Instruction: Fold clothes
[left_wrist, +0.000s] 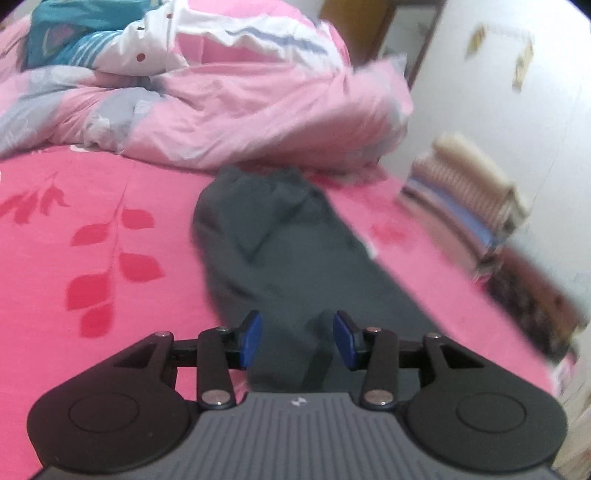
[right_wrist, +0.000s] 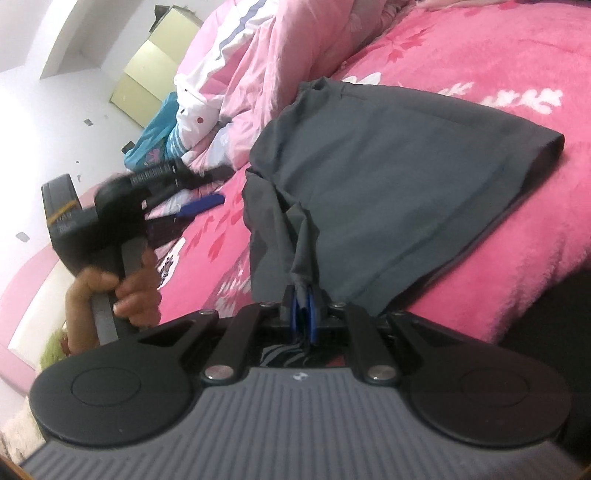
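Pink bed (left_wrist: 110, 295) | left gripper (left_wrist: 297, 341) fingers apart | right gripper (right_wrist: 303, 314) fingers clamped on grey garment (right_wrist: 388, 177)

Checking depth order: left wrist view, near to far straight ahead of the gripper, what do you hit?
left gripper, open → dark grey garment on the pink sheet → rumpled pink quilt → teal fabric.

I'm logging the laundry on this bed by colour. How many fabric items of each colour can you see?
Dark grey garment: 1
Teal garment: 1
White dotted garment: 1
Pink quilt: 1
Pink bedsheet: 1
Total: 5
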